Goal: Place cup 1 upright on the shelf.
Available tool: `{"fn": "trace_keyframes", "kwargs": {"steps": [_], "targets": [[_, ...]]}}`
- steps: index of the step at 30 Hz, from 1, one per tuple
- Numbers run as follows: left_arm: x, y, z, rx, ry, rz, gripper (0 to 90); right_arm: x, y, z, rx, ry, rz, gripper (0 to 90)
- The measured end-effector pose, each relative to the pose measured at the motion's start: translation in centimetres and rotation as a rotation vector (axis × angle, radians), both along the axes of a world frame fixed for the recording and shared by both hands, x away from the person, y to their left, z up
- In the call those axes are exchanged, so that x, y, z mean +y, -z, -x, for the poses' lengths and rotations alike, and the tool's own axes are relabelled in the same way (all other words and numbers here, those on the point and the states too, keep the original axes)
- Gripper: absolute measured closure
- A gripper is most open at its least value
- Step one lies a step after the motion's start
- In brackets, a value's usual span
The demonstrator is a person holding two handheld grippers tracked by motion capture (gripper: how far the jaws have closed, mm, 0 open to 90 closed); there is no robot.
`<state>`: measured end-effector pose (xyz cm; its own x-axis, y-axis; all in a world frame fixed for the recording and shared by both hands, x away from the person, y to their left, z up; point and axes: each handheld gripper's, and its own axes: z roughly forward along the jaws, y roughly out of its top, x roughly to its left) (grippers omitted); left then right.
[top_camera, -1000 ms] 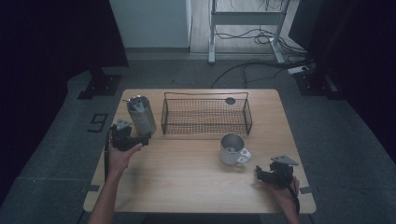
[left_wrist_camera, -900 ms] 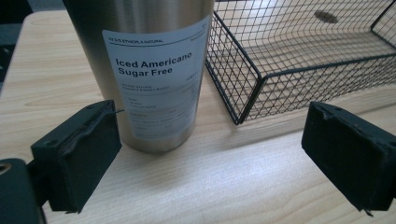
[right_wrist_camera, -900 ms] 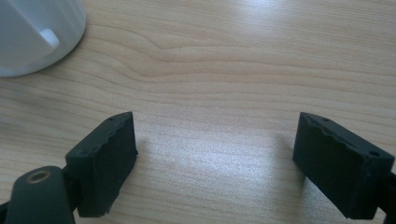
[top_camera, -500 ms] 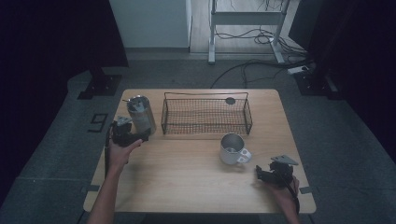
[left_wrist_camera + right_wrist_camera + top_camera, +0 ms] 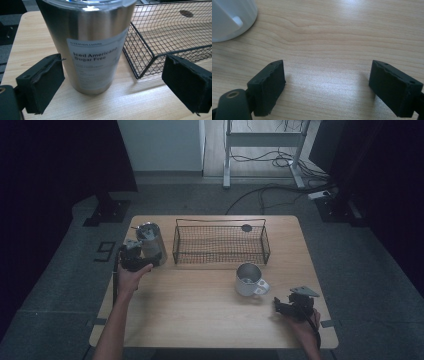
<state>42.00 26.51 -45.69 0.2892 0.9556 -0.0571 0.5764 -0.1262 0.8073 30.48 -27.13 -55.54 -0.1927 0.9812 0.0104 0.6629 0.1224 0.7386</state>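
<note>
Light wooden table (image 5: 200, 320) on grey floor, dark room, cables behind. Steel tumbler (image 5: 90, 45) upright at the table's left, beside wire basket (image 5: 220, 245); label reads "Iced Americano Sugar Free". Left gripper (image 5: 112, 85) spread around it, just opening. Right gripper (image 5: 327, 85) spread over bare wood.

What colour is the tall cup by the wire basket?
Shiny silver tumbler with a white label, clearest in the left gripper view.
</note>
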Motion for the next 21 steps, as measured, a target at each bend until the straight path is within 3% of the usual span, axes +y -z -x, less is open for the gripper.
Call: {"fn": "trace_keyframes", "kwargs": {"steps": [12, 21], "targets": [[0.2, 0.9, -1.8, -0.006, -0.019, -0.013, 4.8, 0.0, 0.0, 0.0, 0.001, -0.002, 0.001, 13.0], [0.1, 1.2, -3.2, -0.016, -0.063, -0.029, 5.0, 0.0, 0.0, 0.0, -0.002, -0.001, 0.002, 13.1]]}}
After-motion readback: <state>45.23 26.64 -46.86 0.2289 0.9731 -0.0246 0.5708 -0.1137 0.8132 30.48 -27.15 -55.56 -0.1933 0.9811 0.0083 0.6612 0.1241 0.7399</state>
